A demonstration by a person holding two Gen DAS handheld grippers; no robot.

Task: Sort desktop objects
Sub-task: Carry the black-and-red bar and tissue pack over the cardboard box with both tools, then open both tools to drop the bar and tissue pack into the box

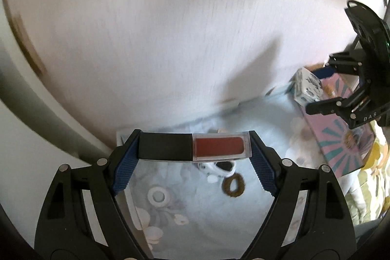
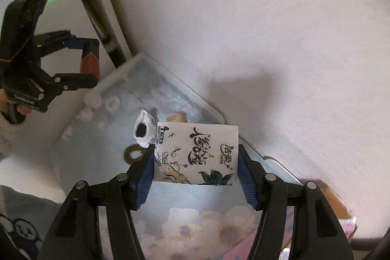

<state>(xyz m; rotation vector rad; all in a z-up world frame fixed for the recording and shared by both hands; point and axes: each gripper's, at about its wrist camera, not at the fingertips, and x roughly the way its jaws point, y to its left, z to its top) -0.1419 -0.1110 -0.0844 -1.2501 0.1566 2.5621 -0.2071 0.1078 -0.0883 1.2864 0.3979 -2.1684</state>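
My left gripper is shut on a lip gloss tube, black cap on the left and red fill on the right, held crosswise between the blue pads high above the table. My right gripper is shut on a white tissue pack printed with black characters and leaves. Each gripper shows in the other view: the right one with the tissue pack at the right edge, the left one with the tube at upper left, a hand behind it.
Below lies a pale blue floral cloth with a brown hair tie, a black-and-white sock, a white tape ring and small white pieces. A pink patterned box stands at the right. A white wall rises behind.
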